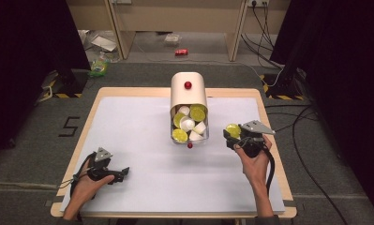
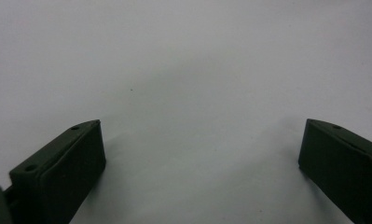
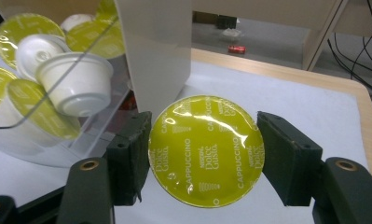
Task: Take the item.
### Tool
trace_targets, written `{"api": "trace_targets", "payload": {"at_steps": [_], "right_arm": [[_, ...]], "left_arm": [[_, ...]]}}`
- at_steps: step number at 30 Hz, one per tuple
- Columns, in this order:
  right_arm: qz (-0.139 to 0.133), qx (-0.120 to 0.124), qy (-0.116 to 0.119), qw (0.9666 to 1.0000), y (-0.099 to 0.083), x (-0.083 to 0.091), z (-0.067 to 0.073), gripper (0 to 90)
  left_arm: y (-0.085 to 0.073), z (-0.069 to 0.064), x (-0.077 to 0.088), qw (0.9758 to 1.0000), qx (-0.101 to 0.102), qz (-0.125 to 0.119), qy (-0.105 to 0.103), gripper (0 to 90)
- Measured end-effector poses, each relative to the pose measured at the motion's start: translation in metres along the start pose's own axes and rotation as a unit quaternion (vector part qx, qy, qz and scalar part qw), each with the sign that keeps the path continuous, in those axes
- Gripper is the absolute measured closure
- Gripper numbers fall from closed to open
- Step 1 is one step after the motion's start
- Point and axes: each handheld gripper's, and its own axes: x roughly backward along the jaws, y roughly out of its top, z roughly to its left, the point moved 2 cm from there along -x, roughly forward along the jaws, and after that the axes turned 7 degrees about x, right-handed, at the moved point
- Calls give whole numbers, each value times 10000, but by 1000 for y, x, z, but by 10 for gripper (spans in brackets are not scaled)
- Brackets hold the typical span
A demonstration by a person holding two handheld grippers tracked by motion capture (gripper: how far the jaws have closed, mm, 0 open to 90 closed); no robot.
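- Coffee capsule point(image 3: 206, 150) w/ yellow-green foil lid: clamped between the right gripper's point(image 1: 235, 136) fingers point(image 3: 127, 154), lid facing that gripper's camera, printed "cappuccino". It's off the counter, just right of the dispenser's open front in the high view.
- Right gripper: fingers together on the capsule's sides, one each side. Hand underneath, cable trailing down toward the counter edge.
- Dispenser point(image 1: 188, 91): cream-colored box w/ a red knob on top, standing mid-counter, clear front bin point(image 3: 58, 140) at its base. Bin holds a pile of other capsules point(image 1: 188, 124), some showing yellow-green lids, some white bottoms up. Roughly seven or eight visible; exact count hard to tell.
- Small red ball point(image 1: 190, 146) sits at the bin's front edge, prob. a knob on the clear flap.
- Left gripper point(image 1: 118, 174): resting low near the counter's front-left corner, well apart from the dispenser. Fingers point(image 2: 67, 172) wide apart, nothing between them, just bare white surface ahead.
- Counter point(image 1: 142, 140): white mat on a wood-edged top; no capsules lying loose on it.
- Progress, my read: one capsule is out of the bin and in hand; no capsule set down anywhere yet. Looks like an early stage of unloading, w/ most of the pile left. Could equally be loading, one capsule to go in; frames don't settle the direction.
- Beyond the counter: floor w/ cables, a red can, bits of litter.
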Motion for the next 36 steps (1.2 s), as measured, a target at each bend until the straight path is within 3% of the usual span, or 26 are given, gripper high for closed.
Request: {"api": "trace_targets", "payload": {"at_steps": [36], "right_arm": [[415, -301, -288, 9983, -37, -24, -20, 384]], "left_arm": [[0, 0, 0, 10000, 0, 3, 0, 0]]}}
